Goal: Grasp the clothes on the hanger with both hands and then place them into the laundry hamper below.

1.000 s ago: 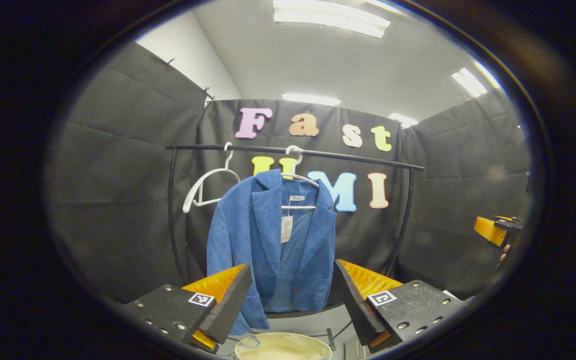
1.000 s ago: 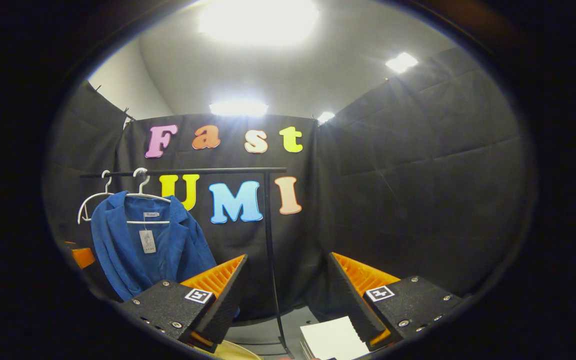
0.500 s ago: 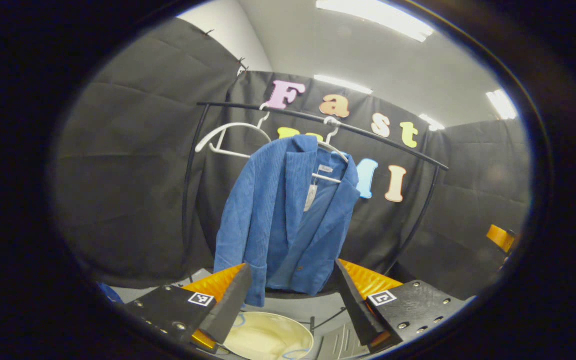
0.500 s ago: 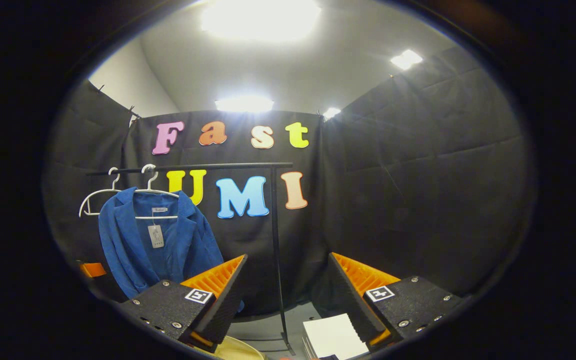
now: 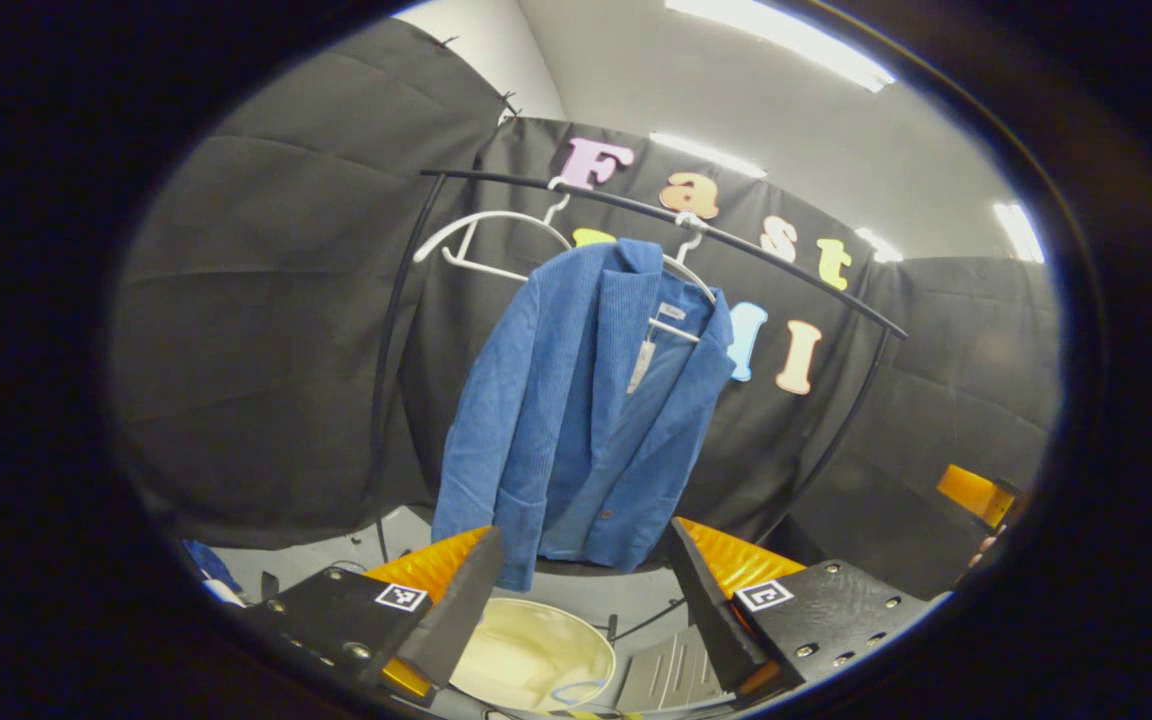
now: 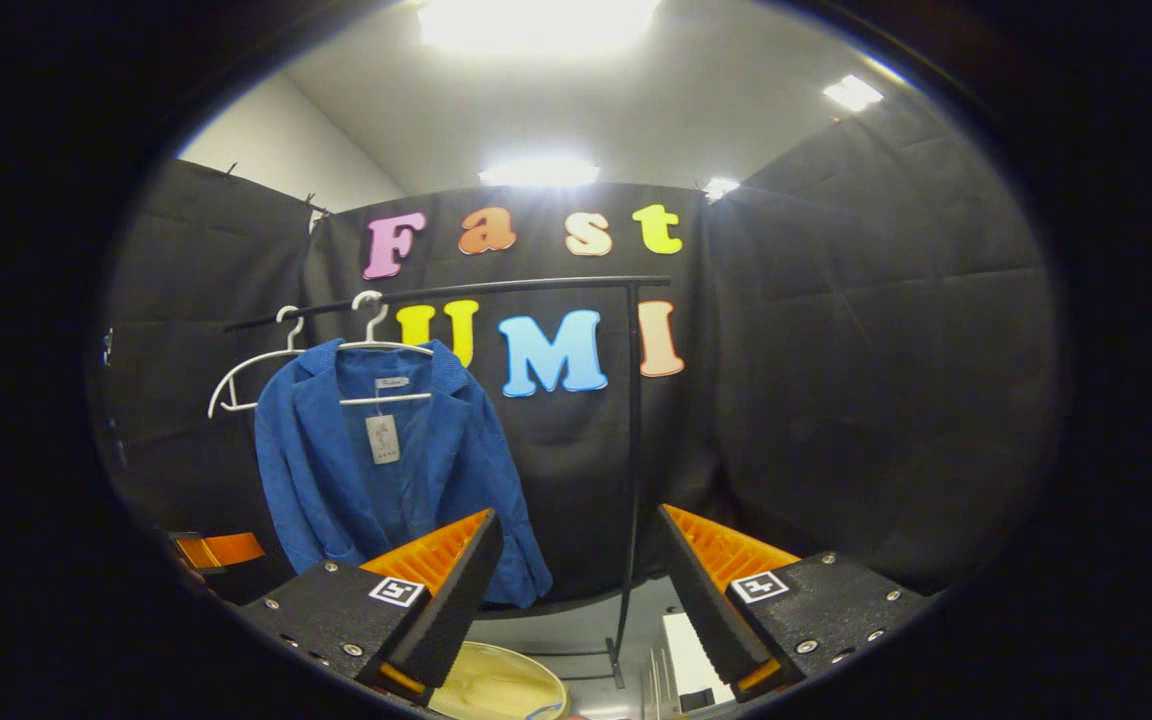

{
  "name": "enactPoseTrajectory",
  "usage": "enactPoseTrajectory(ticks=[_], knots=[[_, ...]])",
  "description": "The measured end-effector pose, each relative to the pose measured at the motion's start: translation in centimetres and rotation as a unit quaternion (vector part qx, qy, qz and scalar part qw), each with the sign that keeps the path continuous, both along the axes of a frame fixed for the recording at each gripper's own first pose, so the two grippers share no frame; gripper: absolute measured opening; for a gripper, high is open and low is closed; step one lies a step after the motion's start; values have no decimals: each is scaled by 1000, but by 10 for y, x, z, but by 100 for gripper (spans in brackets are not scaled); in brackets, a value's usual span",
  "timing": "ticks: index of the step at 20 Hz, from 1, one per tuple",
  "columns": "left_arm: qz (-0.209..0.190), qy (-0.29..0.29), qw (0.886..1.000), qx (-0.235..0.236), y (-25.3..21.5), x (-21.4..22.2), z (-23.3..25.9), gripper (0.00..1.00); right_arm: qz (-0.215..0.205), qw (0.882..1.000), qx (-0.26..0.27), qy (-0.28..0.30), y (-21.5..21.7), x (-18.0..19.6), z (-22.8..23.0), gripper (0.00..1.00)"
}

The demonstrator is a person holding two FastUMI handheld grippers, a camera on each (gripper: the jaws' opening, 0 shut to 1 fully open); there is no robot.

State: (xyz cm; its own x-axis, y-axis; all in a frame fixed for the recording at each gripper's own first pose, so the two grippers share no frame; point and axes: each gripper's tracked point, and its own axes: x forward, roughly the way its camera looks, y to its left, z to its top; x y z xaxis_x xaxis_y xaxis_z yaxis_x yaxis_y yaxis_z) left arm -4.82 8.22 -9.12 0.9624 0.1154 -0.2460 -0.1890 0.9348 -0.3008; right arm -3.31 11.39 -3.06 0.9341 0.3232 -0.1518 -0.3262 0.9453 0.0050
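Note:
A blue corduroy jacket (image 5: 576,420) (image 6: 386,480) hangs on a white hanger (image 6: 376,345) from a black rail (image 5: 676,225), with a paper tag at its collar. Below it stands the cream laundry hamper (image 5: 531,655) (image 6: 496,690). My left gripper (image 5: 581,570) is open, short of the jacket's hem, nothing between its fingers. My right gripper (image 6: 576,560) is open too, off to the right of the jacket and well short of it. The right gripper (image 5: 976,490) also shows at the far right of the left gripper view, and the left gripper (image 6: 221,550) at the far left of the right gripper view.
A second, bare white hanger (image 5: 476,235) (image 6: 251,375) hangs left of the jacket. The rack's black uprights (image 5: 386,350) (image 6: 631,450) curve down to the grey floor. White sheets (image 6: 686,650) lie on the floor to the right of the hamper.
My left gripper has moved closer to the jacket and tilted, so the hamper shows more. The right gripper view has swung left, bringing the jacket nearer its middle.

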Motion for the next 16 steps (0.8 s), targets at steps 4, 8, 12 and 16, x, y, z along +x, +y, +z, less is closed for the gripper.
enactPoseTrajectory(ticks=[4,8,12,16], knots=[[21,-14,999,45,22,-11,17,99,44,999,6,-3,38,18,17,95],[32,-2,998,50,22,3,22,99,64,998,10,-2,65,52,24,95],[45,3,998,43,22,27,35,95,74,997,25,21,90,87,14,95],[73,-26,996,43,26,69,71,99,106,989,66,77,125,118,1,95]])
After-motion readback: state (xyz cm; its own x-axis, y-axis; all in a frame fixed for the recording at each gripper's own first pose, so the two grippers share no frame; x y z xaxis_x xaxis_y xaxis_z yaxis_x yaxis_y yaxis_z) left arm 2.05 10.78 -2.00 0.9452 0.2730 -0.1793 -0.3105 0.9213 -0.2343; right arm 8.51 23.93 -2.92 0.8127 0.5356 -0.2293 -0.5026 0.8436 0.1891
